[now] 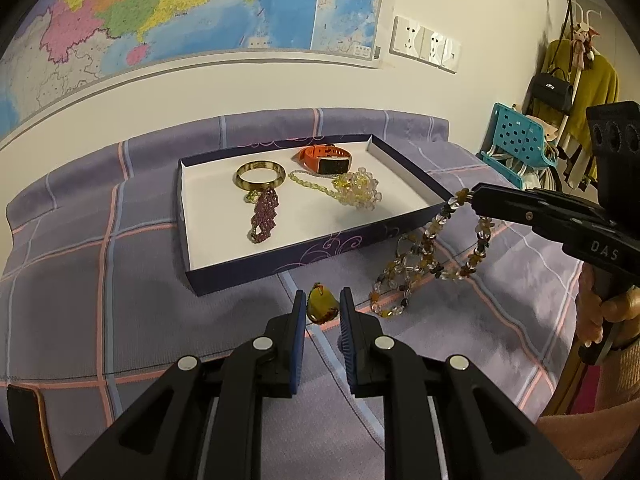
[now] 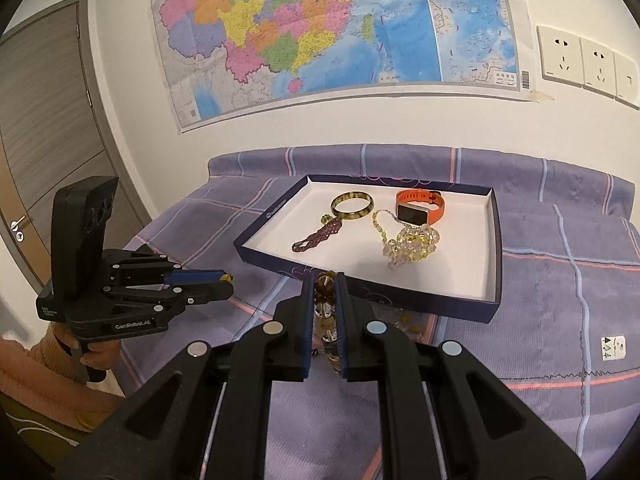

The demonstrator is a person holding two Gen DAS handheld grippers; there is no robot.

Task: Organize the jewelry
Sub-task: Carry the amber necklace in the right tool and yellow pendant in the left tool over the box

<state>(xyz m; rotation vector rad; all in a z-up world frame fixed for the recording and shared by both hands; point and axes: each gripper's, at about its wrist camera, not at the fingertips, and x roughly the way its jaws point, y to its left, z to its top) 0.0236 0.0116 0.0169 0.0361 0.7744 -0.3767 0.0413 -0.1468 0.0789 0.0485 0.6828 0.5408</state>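
Observation:
A dark blue tray [image 1: 288, 264] [image 2: 494, 248] with a white floor holds a gold bangle [image 1: 261, 175] [image 2: 352, 205], an orange watch [image 1: 326, 159] [image 2: 420, 207], a purple bead strand [image 1: 265, 216] [image 2: 316, 238] and a pale yellow bead necklace [image 1: 356, 188] [image 2: 408, 244]. My left gripper [image 1: 323, 308] [image 2: 224, 280] is shut on an amber pendant [image 1: 322, 309], just in front of the tray. My right gripper [image 2: 325, 292] [image 1: 470, 196] is shut on a brown and clear bead necklace [image 1: 424, 256] [image 2: 326, 312], which hangs down to the cloth by the tray's near right corner.
The tray sits on a purple plaid cloth [image 1: 120, 280] over a table against a white wall with a map [image 2: 320, 28] and sockets [image 2: 580, 60]. A teal chair [image 1: 516, 140] and hanging clothes stand at the right. A door [image 2: 44, 120] is at the left.

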